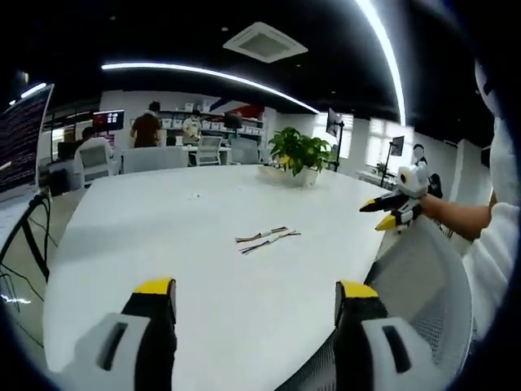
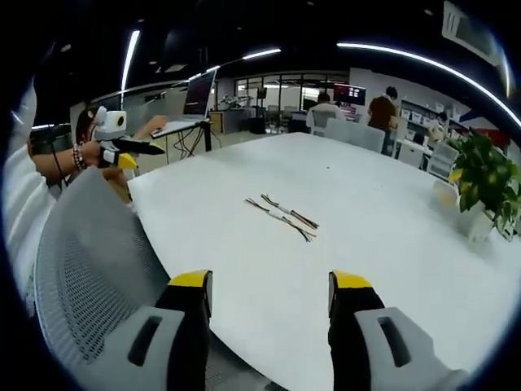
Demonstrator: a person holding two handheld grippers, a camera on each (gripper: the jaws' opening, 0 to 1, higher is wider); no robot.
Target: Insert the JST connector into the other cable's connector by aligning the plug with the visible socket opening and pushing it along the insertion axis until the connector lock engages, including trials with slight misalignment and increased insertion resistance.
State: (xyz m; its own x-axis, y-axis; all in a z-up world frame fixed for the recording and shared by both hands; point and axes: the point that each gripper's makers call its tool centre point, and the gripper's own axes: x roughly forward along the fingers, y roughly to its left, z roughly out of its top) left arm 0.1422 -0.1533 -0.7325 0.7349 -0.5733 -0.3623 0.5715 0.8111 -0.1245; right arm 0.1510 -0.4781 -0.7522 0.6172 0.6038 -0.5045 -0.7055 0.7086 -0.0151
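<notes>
Left claw is wide open and holding nothing. Both cables lie side by side mid-counter, untouched. Right claw is gaping and bare too. Risk I see: those thin leads skate or twist on pickup, so plug meets socket crooked and jams.

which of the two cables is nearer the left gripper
In the left gripper view, the lower cable lies nearer the open left gripper. The other cable lies just beyond it, toward the plant. Both lie loose on the table.
</notes>
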